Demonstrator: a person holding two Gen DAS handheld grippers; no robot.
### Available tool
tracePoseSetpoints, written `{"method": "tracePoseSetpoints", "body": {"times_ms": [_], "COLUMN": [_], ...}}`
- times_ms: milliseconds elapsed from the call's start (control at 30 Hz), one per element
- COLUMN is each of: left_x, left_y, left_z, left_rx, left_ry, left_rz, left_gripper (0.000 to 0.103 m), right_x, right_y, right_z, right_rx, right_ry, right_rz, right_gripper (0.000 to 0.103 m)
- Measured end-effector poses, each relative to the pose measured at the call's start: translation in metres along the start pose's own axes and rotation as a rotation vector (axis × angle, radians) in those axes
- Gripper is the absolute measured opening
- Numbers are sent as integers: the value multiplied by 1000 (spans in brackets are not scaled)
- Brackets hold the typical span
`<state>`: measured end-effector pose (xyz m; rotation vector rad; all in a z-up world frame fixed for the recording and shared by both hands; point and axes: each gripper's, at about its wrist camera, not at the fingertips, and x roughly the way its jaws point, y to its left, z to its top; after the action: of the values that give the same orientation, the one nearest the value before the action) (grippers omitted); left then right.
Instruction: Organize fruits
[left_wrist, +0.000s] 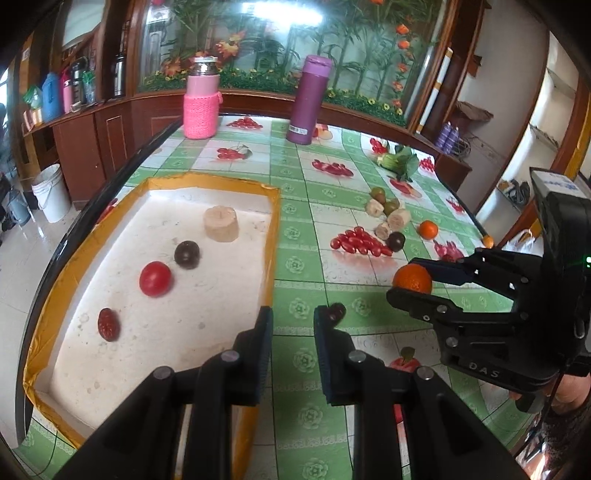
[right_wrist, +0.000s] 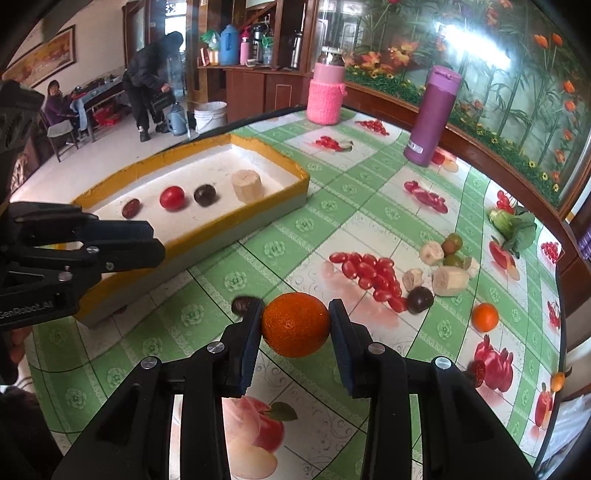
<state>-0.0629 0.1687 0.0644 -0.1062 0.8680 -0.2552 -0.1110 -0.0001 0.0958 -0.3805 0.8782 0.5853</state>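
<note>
Beside the tray (right_wrist: 236, 218), the right claw (right_wrist: 295, 325) is gripping an orange (right_wrist: 295, 325), while the left claw (left_wrist: 293, 325) is sitting nearly closed, holding nothing.

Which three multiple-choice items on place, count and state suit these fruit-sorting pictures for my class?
1. Where is the red tomato? A in the yellow-rimmed tray; B beside the purple flask; C on the floor.
2. How many things lie in the tray? A two; B four; C seven.
3. The right gripper is: A open, empty; B shut on an orange; C shut on a tomato.
Key: A, it lies inside the tray; B, date, tomato, dark fruit, beige chunk; B, both fingers press the orange.
</note>
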Motion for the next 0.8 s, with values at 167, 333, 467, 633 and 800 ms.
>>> {"method": "tracePoseSetpoints", "body": {"times_ms": [167, 333, 467, 633, 800], "left_x": [24, 57, 72, 86, 92], "left_y": [-29, -45, -44, -58, -64], "left_z": [4, 9, 16, 16, 13], "left_rx": [115, 183, 184, 268, 304], "left_ry": [94, 202, 249, 279, 264], "left_rz": [-18, 27, 58, 103, 123], "left_gripper": [26, 39, 56, 65, 49], "right_x": [4, 1, 5, 6, 5], "right_y": [-18, -35, -43, -51, -55], "right_z": [-18, -33, -41, -45, -48], "right_rx": [40, 61, 55, 71, 82], "right_ry": [31, 44, 55, 44, 36], "right_rz": [-16, -33, -37, -10, 5], "right_gripper": [35, 35, 35, 35, 35]}}
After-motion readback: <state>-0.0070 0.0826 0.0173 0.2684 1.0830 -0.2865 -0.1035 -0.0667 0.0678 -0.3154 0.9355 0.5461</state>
